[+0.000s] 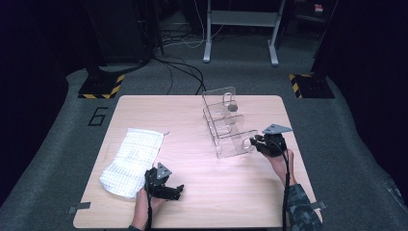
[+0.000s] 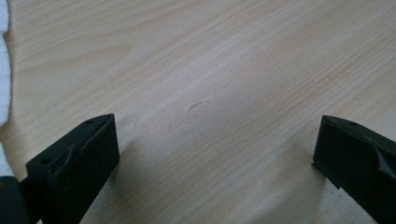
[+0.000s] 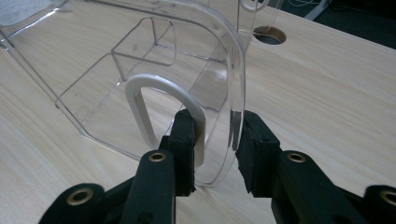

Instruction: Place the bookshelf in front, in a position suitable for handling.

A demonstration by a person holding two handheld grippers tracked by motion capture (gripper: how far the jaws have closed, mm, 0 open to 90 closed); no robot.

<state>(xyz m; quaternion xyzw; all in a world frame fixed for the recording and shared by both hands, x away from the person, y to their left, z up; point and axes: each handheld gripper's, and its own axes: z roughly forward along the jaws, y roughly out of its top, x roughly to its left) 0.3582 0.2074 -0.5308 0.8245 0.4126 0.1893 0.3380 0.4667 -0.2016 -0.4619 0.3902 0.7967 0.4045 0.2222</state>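
Clear acrylic rack [image 1: 226,122] with oval handle cut-outs is standing on the wooden table [image 1: 202,192].
Right gripper [image 3: 215,140] is pinching its nearest end panel at the cut-out edge; left gripper [image 2: 215,154] is resting wide open, holding nothing, beside the white cloth [image 1: 130,161].

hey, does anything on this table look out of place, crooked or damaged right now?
Nothing looks damaged or spilled. The clear acrylic rack sits askew, at an angle to the table edges, with the right gripper clamped on its near end panel. The white cloth lies slightly rumpled near the left gripper, which is open.
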